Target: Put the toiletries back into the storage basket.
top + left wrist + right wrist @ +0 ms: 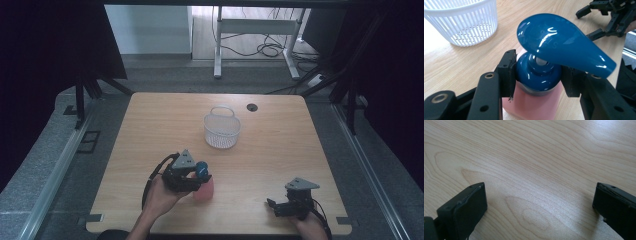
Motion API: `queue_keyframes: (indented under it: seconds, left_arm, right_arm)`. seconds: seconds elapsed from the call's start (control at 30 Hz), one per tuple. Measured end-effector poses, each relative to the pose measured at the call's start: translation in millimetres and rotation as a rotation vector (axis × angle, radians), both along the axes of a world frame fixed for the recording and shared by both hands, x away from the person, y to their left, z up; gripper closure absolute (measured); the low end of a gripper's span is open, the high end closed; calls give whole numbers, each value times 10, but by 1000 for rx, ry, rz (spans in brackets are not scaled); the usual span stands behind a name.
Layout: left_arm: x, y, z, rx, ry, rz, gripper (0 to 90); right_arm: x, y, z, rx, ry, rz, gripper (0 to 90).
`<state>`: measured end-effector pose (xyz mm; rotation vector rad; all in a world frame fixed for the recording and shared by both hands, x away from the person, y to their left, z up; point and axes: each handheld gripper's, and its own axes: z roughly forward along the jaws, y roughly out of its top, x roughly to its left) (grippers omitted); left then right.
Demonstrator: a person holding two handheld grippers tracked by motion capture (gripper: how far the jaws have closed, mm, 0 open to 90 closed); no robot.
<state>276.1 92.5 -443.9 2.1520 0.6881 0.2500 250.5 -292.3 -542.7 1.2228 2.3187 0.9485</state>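
ITEM: pink pump bottle point(534, 100), upright on surface, near edge | LEFT tool point(537, 80): clamped on its blue collar | RIGHT tool point(539, 207): wide, idle | STEP: grasp made | NEXT: likely lift toward white basket point(222, 131), keeping upright

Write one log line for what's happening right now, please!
left gripper: shut on bottle collar | right gripper: open, low over table | basket: upright, apart from bottle

pink bottle point(534, 105) base cut off below, pump nozzle tip point(610, 66) blurred — embossed lettering illegible
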Motion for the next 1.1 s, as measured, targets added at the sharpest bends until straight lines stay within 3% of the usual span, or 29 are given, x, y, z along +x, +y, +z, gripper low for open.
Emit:
queue_keyframes:
  seconds: [0.23,0.73,1.1]
  left_arm:
    - [21,-17,36,24,-13,28,522]
    - [120,-33,263,-4,-13,28,523]
    - [218,-82,401,1,-20,28,523]
  right_arm:
    - [0,0,0,0,0,0,0]
    - [0,-2,2,-2,2,2,0]
    - [1,-2,1,-3,0,2,0]
